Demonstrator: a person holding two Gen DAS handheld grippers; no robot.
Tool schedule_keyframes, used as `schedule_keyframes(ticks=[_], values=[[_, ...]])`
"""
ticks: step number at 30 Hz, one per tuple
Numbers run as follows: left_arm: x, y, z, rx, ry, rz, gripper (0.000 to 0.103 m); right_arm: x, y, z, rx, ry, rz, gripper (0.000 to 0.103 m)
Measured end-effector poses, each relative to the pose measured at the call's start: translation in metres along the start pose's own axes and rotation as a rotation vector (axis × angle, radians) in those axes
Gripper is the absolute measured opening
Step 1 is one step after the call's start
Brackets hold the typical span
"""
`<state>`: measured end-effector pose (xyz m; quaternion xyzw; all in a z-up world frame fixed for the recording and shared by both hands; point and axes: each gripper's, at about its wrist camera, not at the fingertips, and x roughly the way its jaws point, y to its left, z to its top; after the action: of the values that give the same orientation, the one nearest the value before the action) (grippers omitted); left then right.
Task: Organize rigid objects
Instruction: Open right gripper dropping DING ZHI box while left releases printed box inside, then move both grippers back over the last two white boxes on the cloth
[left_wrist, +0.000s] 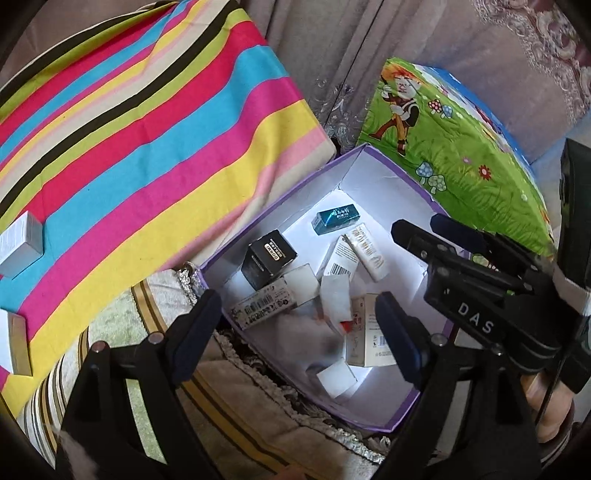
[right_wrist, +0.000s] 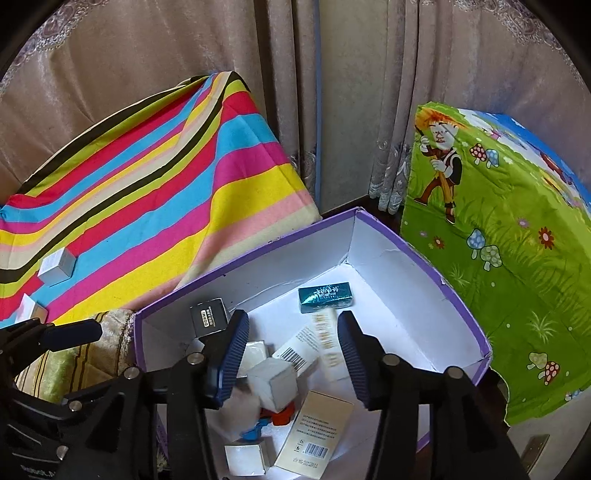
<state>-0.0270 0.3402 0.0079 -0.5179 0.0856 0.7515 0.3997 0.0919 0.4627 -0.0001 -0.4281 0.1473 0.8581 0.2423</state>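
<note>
1. purple-rimmed box (right_wrist: 424, 258) sits low between a striped cloth (right_wrist: 155, 192) draped over something on one side and a cartoon-print cloth (right_wrist: 498, 221) on the other. open top, white inside; it looks like the collecting bin for the small cartons.
2. inside it: a teal carton (right_wrist: 325, 296) at the far end, a black carton (right_wrist: 209, 317) against the near-left wall, a long white tube box (left_wrist: 367, 256), a barcode carton (right_wrist: 299, 350), a cream carton (right_wrist: 314, 432) and several white cubes heaped loosely. they lie as dropped, not lined up.
3. right tongs (right_wrist: 291, 354) hang over the box interior, pointing down into it, jaws apart with nothing pressed between them. a white cube (right_wrist: 273, 384) lies just below the gap; my read is that it has been let go there, though i cannot confirm it.
4. left tongs (left_wrist: 295, 332) hover at the near edge of the box, jaws wide apart and empty.
5. two silver-white cartons (left_wrist: 20, 249) rest on the striped cloth, well apart from the box. judging by the task, these are left to fetch; the left tongs are nearer to them.
6. risk: the pile is loose, so a further drop may tip cartons.
</note>
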Motion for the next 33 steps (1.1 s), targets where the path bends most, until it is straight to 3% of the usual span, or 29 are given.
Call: schedule_keyframes(ticks=[20, 25, 28, 33], values=[[-0.019, 0.025, -0.005, -0.069, -0.044, -0.016, 0.087, -0.002, 0.014, 0.000, -0.023, 0.005, 0.020, 0.054], [-0.025, 0.031, -0.006, -0.062, -0.040, 0.037, 0.087, -0.007, 0.020, 0.001, -0.039, -0.018, 0.019, 0.068], [-0.025, 0.034, -0.007, -0.072, -0.034, 0.013, 0.087, -0.009, 0.023, 0.002, -0.047, -0.031, -0.012, 0.075], [-0.024, 0.037, -0.008, -0.084, -0.026, 0.026, 0.087, -0.012, 0.031, 0.003, -0.077, -0.055, -0.080, 0.079]])
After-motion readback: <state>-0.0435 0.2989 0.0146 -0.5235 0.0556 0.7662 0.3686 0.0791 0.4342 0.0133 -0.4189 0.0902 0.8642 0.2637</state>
